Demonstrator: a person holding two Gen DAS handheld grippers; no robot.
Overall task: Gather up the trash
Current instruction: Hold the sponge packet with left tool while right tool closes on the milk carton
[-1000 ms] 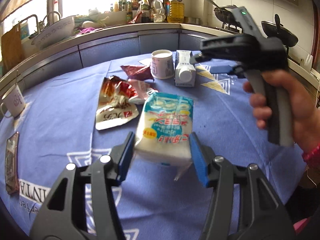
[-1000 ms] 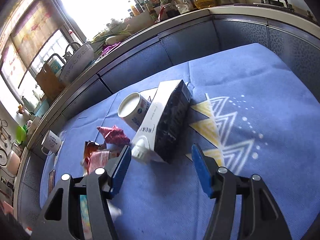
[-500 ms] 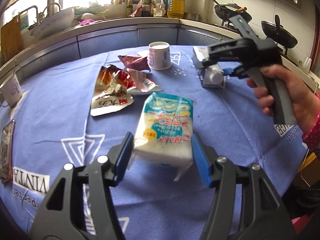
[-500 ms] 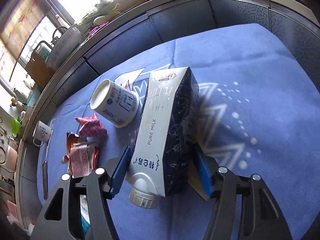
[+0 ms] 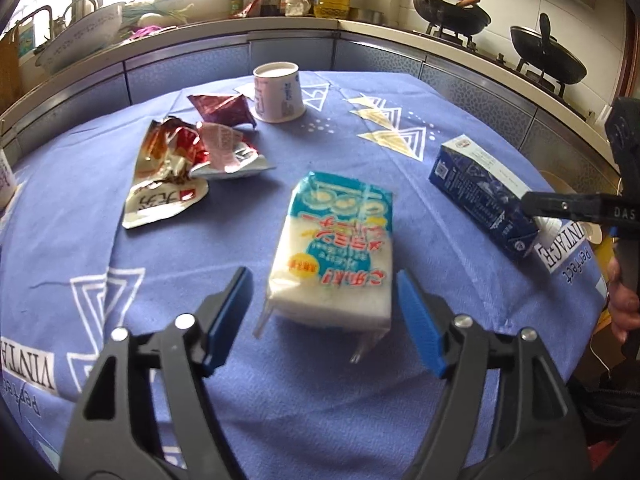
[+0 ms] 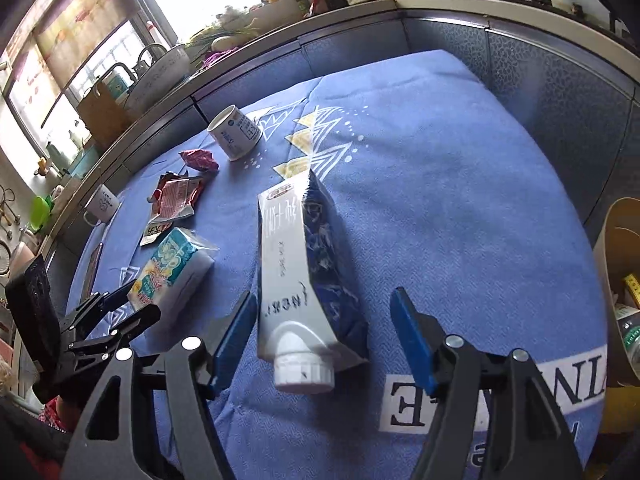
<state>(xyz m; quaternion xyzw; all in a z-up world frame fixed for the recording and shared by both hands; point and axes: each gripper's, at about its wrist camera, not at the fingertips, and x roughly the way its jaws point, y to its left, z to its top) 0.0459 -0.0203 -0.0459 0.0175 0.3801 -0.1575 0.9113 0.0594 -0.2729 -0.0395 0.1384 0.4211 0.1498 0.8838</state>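
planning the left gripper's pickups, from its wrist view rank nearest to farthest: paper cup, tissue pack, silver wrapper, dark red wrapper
1. tissue pack, between the open fingers of the left gripper, neither pad touching it
2. silver wrapper, further back, to the left
3. dark red wrapper, behind the silver one
4. paper cup, upright at the far edge, just right of the red wrapper
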